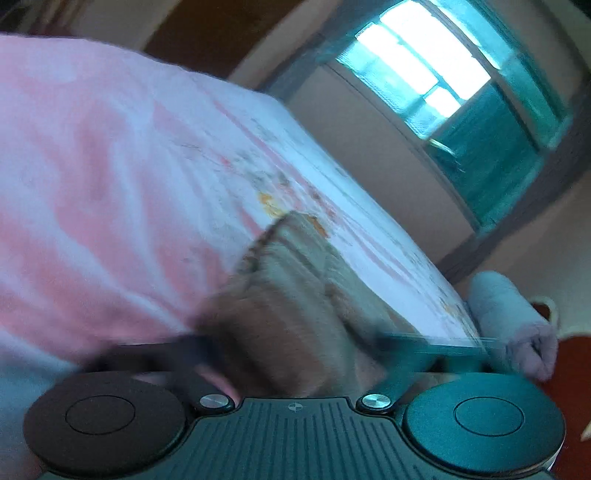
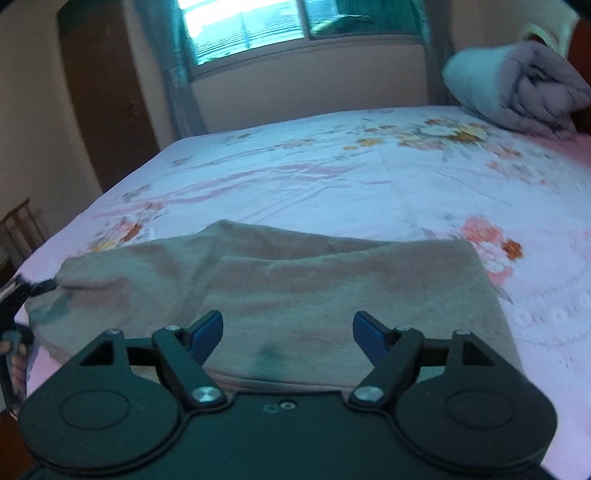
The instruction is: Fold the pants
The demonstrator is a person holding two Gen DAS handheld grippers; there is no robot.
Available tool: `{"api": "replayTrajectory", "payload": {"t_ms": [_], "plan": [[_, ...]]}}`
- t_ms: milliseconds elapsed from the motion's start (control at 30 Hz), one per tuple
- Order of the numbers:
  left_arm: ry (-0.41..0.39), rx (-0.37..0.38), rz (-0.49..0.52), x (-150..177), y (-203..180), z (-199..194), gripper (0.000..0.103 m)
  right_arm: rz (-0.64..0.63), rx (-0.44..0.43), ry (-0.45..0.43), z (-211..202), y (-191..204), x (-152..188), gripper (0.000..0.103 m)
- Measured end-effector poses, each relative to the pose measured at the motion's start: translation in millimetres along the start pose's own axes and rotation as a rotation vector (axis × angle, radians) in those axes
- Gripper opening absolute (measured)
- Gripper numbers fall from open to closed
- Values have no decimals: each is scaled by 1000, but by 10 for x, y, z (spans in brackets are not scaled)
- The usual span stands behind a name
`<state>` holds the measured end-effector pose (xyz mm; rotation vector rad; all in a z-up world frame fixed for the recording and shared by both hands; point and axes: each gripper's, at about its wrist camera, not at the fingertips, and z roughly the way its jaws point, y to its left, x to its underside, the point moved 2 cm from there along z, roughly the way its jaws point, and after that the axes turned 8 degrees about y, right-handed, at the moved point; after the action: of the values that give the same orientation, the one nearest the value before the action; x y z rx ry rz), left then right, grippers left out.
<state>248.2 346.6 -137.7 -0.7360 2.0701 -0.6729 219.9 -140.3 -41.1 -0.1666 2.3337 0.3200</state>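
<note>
Brown-grey pants [image 2: 295,288] lie folded over on the floral bed sheet [image 2: 332,173], near its front edge. My right gripper [image 2: 289,332] hovers just above their near part, jaws open, and nothing sits between the blue pads [image 2: 208,332]. At the far left edge, my left gripper [image 2: 26,291] meets the pants' left end, where the cloth is drawn to a point. The left wrist view is tilted and blurred. There a bunch of the pants [image 1: 291,314] fills the gap between the fingers of my left gripper [image 1: 301,349], which looks shut on it.
A rolled grey blanket [image 2: 517,85] lies at the bed's far right corner, also in the left wrist view as a blanket [image 1: 513,321]. A window [image 2: 251,26] with teal curtains is behind the bed. A brown wardrobe [image 2: 103,96] stands at the left.
</note>
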Motion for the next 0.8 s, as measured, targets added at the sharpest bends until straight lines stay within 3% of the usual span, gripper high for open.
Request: {"api": "replayTrajectory", "payload": {"t_ms": [67,267,333,367,400,600,733,800], "plan": [[-10,54,-60,-25,34,-94,40,-54,0,10,49,132,16,71],[-37,104,51,-183,-402,-349,40,-194,-3,20,258,563,91,74],[-42,120,78,-236,-542,-409,40,-263,58,57,402,704,171,80],[-47,132,86,-246,-597,-452,40,-329,118,143,585,777,263,80],[-52,150,90,-262,-658,-488,40,-371,155,140,677,821,369,82],[-48,195,142,-299,-995,-605,37,-368,182,85,662,856,430,82],[-19,141,144,-234,-1010,-543,37,-248,83,31,353,678,354,94],[-19,117,119,-205,-950,-544,35,-244,60,40,267,628,366,94]]}}
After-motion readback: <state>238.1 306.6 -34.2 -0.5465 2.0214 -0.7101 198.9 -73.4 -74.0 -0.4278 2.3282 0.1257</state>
